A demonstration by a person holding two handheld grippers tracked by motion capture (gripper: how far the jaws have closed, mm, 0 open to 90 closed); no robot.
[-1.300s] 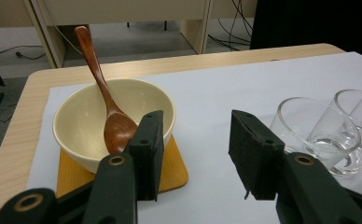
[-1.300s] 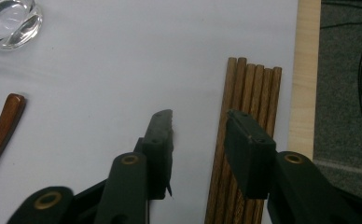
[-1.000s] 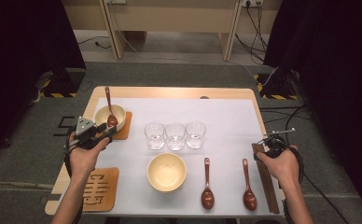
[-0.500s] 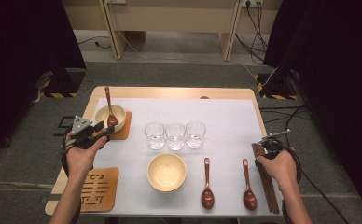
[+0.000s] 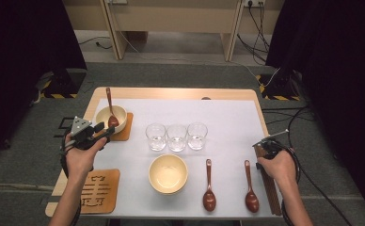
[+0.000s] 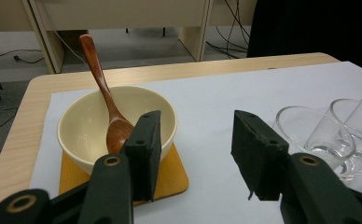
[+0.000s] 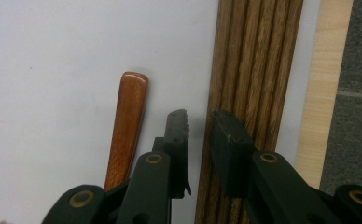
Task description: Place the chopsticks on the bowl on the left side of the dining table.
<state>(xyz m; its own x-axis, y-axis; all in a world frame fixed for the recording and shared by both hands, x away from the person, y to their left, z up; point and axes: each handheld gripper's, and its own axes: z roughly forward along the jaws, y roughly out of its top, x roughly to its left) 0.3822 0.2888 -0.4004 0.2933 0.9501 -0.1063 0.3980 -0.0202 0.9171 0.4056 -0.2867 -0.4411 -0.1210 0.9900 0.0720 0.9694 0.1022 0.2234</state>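
My left gripper (image 5: 106, 132) (image 6: 195, 140) is open and holds nothing; it hovers just short of a cream bowl (image 5: 100, 115) (image 6: 83, 126). That bowl stands on an orange coaster (image 5: 125, 129) (image 6: 174, 175) with a brown wooden spoon (image 5: 109, 101) (image 6: 100, 70) leaning in it. My right gripper (image 5: 260, 147) (image 7: 198, 126) points down over the far end of a bundle of wooden chopsticks (image 5: 271, 188) (image 7: 254, 56) at the table's right edge. Its jaws have just been closing and stand narrowly apart, with the bundle's left edge under the gap. A second spoon (image 5: 250, 186) (image 7: 130, 116) lies just left of it.
Three glasses (image 5: 156, 136) (image 5: 176, 136) (image 5: 197, 135) stand in a row at mid table. An empty cream bowl (image 5: 168, 173) and a third spoon (image 5: 209, 186) lie near the front. A patterned coaster (image 5: 98, 190) sits at the front left corner.
My right gripper has drifted slightly left and lower, over the chopsticks' end. The left hand has stayed put by the bowl.
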